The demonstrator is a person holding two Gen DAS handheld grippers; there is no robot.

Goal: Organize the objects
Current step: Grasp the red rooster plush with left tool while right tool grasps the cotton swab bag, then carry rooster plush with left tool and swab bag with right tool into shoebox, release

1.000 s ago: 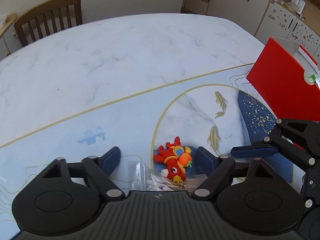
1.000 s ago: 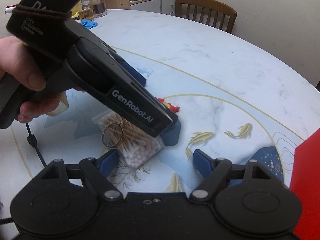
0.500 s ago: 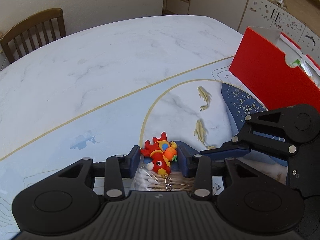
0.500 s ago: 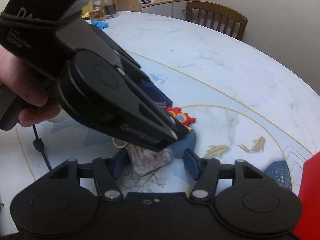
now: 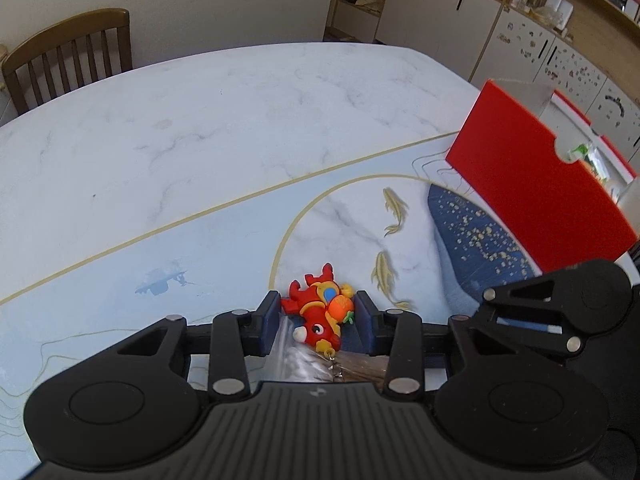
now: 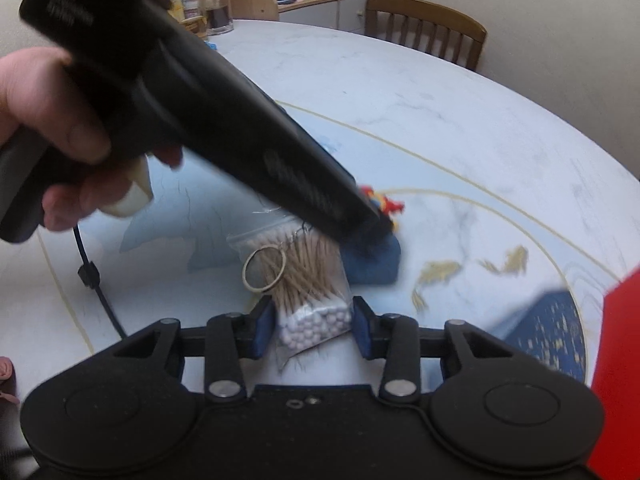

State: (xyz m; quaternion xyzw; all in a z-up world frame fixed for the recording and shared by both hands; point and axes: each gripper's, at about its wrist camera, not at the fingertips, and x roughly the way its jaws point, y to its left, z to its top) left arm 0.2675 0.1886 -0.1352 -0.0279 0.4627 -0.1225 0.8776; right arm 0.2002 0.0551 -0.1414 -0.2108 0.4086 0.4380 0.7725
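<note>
A red dragon keychain toy [image 5: 320, 314] sits between the blue pads of my left gripper [image 5: 317, 320], which is shut on it just above the table. Its metal ring [image 6: 265, 267] lies on a clear bag of cotton swabs [image 6: 310, 300]. My right gripper [image 6: 314, 326] is shut on the swab end of that bag, which rests on the table. The left gripper's black body [image 6: 224, 128] crosses the right wrist view, held by a hand [image 6: 52, 128]. The bag also shows under the toy in the left wrist view [image 5: 296, 364].
An open red box [image 5: 536, 188] stands at the right on the marble table [image 5: 200, 152]. Wooden chairs [image 5: 68, 56] stand at the far edge. A black cable [image 6: 96, 284] trails at the left. Jars and bottles [image 6: 216, 8] stand at the far left.
Both grippers have closed: the left on the red toy, the right on the swab bag. The left gripper has moved in the right wrist view, showing more of the bag and ring.
</note>
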